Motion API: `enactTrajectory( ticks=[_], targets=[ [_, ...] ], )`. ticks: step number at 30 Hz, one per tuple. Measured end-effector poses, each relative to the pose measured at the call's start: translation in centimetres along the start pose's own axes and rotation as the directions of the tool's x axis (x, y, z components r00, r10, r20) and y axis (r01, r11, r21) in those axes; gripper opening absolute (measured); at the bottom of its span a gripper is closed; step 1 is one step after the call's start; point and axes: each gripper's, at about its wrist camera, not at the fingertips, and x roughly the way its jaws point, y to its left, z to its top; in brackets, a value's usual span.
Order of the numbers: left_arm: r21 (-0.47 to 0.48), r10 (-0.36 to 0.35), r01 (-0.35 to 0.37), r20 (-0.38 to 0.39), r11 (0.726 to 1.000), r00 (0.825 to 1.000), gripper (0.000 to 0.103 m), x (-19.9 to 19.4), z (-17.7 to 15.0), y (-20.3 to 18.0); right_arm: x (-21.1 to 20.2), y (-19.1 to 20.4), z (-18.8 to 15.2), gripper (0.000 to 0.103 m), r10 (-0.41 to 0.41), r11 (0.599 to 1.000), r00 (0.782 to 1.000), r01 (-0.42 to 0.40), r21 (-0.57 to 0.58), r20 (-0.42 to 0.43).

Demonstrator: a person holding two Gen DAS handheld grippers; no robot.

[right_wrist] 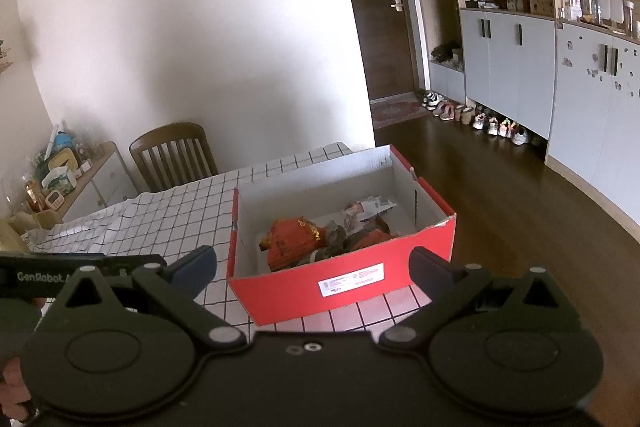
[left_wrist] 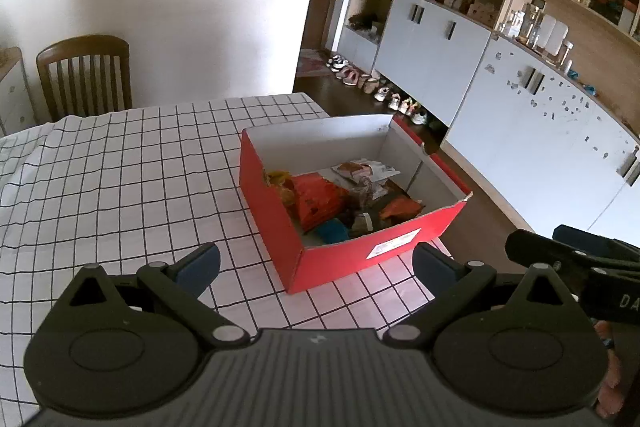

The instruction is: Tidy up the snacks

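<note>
Hovering: left gripper [left_wrist: 316, 263] and right gripper [right_wrist: 314, 267], jaws spread, empty.
Risk: red box [left_wrist: 344, 255] near desk [left_wrist: 120, 167] edge; a nudge could tip it.

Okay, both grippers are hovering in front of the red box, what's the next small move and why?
Probably nothing more than easing both back: the snacks already lie inside the red box, the checked tablecloth shows none left, and the left gripper and right gripper are open and empty.
</note>
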Motion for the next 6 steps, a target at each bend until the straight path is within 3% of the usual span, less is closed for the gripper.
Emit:
enactTrajectory(
  ticks=[6],
  targets=[
    [-0.022, -0.009, 0.009, -0.003, 1.0, 1.0, 0.103, -0.02, -0.17, 0.53, 0.2, -0.04, -0.01, 0.103, 0.006, 1.0, 1.0, -0.006, -0.001, -0.005]
  ],
)
